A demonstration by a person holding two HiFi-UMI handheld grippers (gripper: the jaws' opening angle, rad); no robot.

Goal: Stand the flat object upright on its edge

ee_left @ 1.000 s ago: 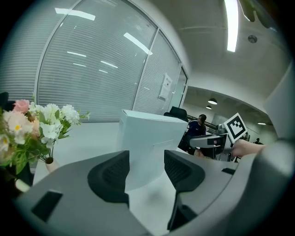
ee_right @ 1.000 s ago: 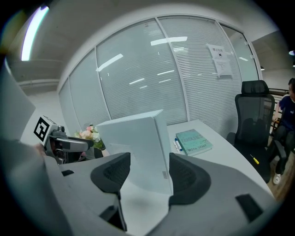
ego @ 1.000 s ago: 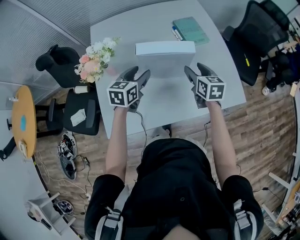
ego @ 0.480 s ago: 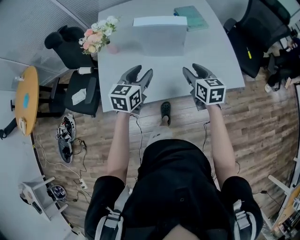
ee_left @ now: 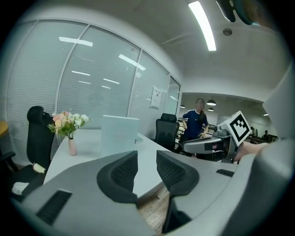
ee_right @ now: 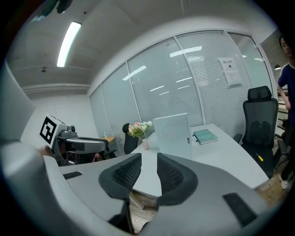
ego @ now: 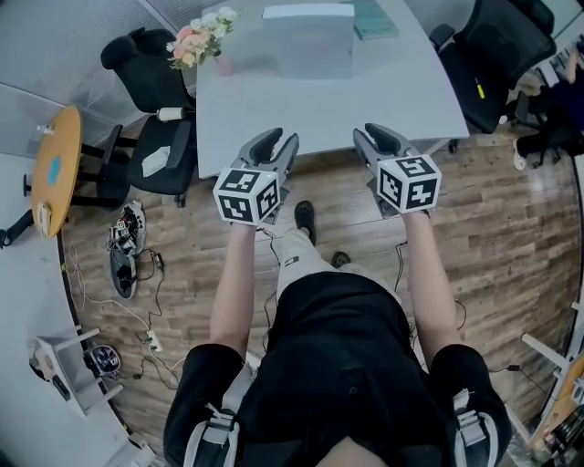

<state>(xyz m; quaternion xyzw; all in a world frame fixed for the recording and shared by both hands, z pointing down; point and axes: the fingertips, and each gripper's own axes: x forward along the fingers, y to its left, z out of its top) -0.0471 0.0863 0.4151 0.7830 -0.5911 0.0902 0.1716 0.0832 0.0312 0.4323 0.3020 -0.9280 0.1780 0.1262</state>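
Far left: round orange table (ego: 50, 178), then a black chair (ego: 151, 64) with clutter and cables on the wood floor (ego: 192, 233) below it. Flowers (ego: 201, 35) in a small vase (ee_left: 72, 146) sit at the far left corner of the grey table (ego: 319, 105).

My left gripper (ego: 279, 139): out past the table's near edge, over floor, not over the tabletop. The jaws have just been closing. There's now a narrow gap between the pads, which don't touch, and nothing is between them. It holds nothing.

Flat panel (ego: 308, 41): pale, standing upright on its edge at the far side of the table, right of the flowers, broad face toward me. Both gripper views show it vertical and free, with nothing touching it. It's well apart from both grippers.

My right gripper (ego: 371, 132): same story. It's level with the left one, just off the table's near edge, over floor. Its jaws have also just been closing, with a slim gap left and the pads apart. Empty.

Green book (ego: 374, 20) lies flat near the panel's right end, at the table's far edge. Second black chair (ego: 497, 55) stands off the table's right side. The left gripper view also catches a person (ee_left: 197, 120) in a dark blue top standing in the background, behind that chair.
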